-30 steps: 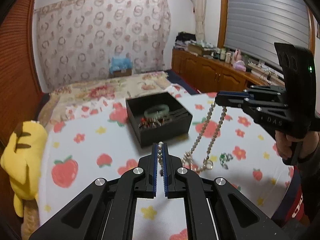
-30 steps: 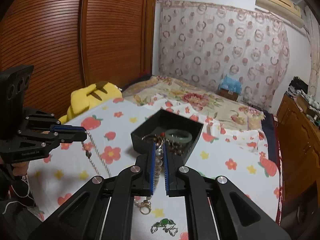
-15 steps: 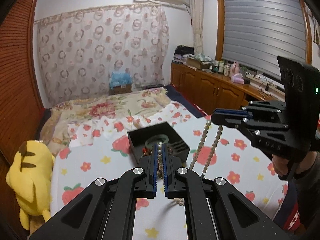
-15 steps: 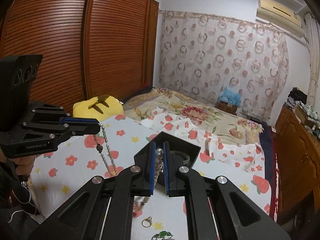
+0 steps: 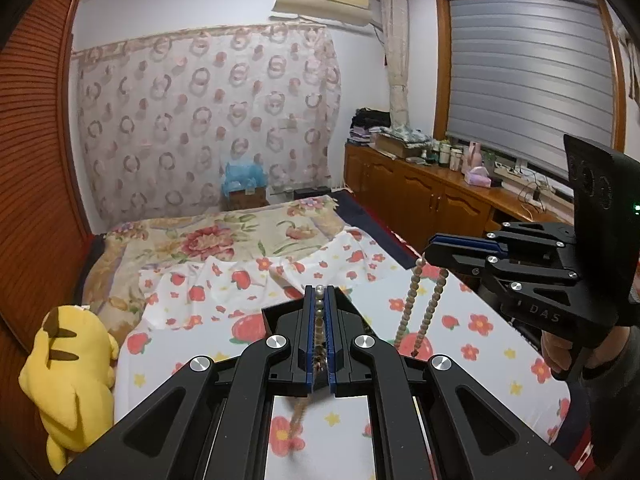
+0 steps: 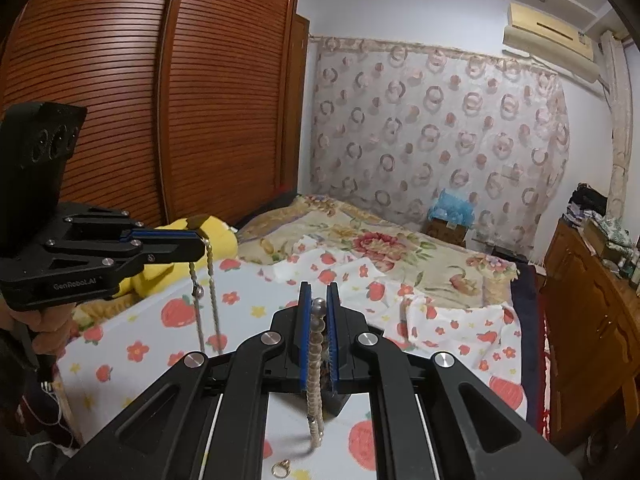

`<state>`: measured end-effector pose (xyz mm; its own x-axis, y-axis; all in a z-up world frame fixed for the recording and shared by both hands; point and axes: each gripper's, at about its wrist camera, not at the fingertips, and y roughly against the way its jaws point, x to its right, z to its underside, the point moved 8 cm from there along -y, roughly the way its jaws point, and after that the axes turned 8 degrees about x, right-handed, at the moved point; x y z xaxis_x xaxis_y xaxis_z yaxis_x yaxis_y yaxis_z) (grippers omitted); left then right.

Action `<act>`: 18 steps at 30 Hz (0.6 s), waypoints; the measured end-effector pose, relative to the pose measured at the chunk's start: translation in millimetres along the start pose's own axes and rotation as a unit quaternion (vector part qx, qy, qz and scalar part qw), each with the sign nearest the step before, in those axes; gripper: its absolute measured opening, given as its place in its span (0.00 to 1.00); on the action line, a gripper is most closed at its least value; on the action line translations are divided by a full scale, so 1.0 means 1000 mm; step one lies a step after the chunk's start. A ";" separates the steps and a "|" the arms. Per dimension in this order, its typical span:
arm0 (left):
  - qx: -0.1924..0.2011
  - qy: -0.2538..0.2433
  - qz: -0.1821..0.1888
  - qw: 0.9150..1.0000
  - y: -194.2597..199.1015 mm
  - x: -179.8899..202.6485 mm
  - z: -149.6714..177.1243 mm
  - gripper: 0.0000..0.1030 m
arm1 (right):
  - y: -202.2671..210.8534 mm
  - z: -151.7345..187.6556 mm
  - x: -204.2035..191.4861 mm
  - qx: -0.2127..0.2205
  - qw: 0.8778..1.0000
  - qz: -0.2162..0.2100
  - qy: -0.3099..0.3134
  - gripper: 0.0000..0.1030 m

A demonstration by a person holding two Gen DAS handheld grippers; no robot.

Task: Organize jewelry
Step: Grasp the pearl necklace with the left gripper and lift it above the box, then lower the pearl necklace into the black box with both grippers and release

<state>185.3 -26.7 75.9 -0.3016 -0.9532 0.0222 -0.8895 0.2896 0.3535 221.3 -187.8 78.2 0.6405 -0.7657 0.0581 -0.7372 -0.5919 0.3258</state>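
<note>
Far left, a yellow plush toy (image 5: pixel 70 372) lies at the edge of the bed w/ strawberry-and-flower print sheet (image 5: pixel 492 344). Left gripper (image 5: pixel 319 300): blue-padded fingers (image 5: pixel 308 332) pressed shut on a fine pale bead chain (image 5: pixel 319 312). To its right, the right gripper (image 6: pixel 319 312) is clamped nearly closed on a rounder pearl-bead necklace (image 6: pixel 315 356). Both strands hang straight down, long axis vertical, ends trailing toward the sheet. A small gold ring (image 6: pixel 280 469) lies below. The jewellery box is hidden; I'd guess it sits beneath the grippers, so neither hand is clearly nearer.
</note>
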 end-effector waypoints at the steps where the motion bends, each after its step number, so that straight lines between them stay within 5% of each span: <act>1: 0.003 -0.003 -0.003 1.000 -0.002 -0.001 -0.005 0.04 | 0.000 -0.003 0.001 0.002 1.000 0.002 0.000 0.08; 12: 0.027 0.020 -0.005 0.999 -0.014 -0.009 -0.043 0.04 | -0.024 -0.050 0.038 0.045 0.997 0.040 -0.044 0.08; 18: 0.030 0.019 -0.013 0.999 -0.023 -0.011 -0.049 0.04 | -0.052 -0.031 0.044 0.015 0.998 0.039 -0.051 0.08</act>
<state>225.9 -27.5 113.2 -0.2655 -0.9628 0.0492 -0.9162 0.2679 0.2980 294.7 -182.5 93.4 0.5572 -0.8302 -0.0151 -0.7910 -0.5362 0.2947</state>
